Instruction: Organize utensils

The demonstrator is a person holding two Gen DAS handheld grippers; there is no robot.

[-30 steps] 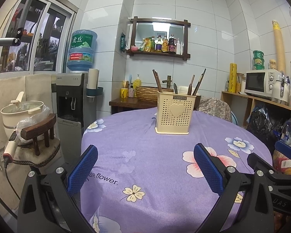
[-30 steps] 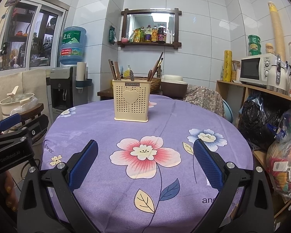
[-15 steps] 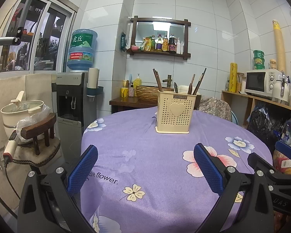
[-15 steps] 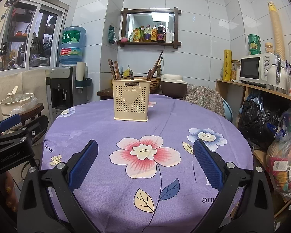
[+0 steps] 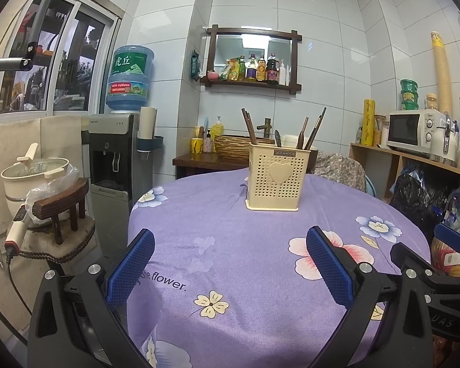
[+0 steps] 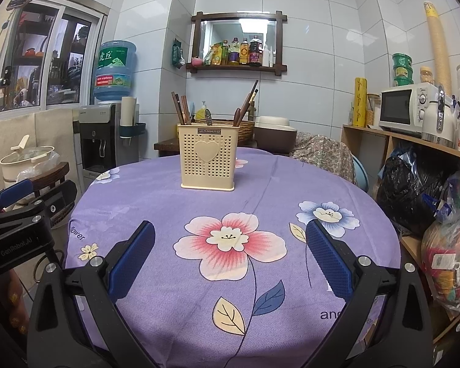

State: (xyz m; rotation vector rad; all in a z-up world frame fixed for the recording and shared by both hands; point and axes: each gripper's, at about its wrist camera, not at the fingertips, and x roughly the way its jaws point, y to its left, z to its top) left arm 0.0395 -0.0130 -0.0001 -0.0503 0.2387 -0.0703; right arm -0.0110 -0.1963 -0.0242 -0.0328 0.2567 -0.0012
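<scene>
A cream utensil holder (image 5: 277, 180) with a heart on its front is standing upright toward the far side of the round bench (image 5: 260, 276), which is wearing a purple flowered cloth. Chopsticks (image 5: 249, 124) and other dark-handled utensils (image 5: 312, 128) are sticking up out of the holder, leaning to either side. The left gripper (image 5: 230, 271) is hovering over the near edge of the bench, its blue-padded fingers (image 5: 132, 271) spread wide and holding nothing. The right gripper (image 6: 230, 262) is hovering just beside it, also spread wide and empty, above a big pink flower printed on the cloth. The holder is sitting well apart from both grippers. A water dispenser (image 5: 115, 156) is standing left of the bench, and a microwave (image 6: 404, 109) is sitting on a shelf to the right.
</scene>
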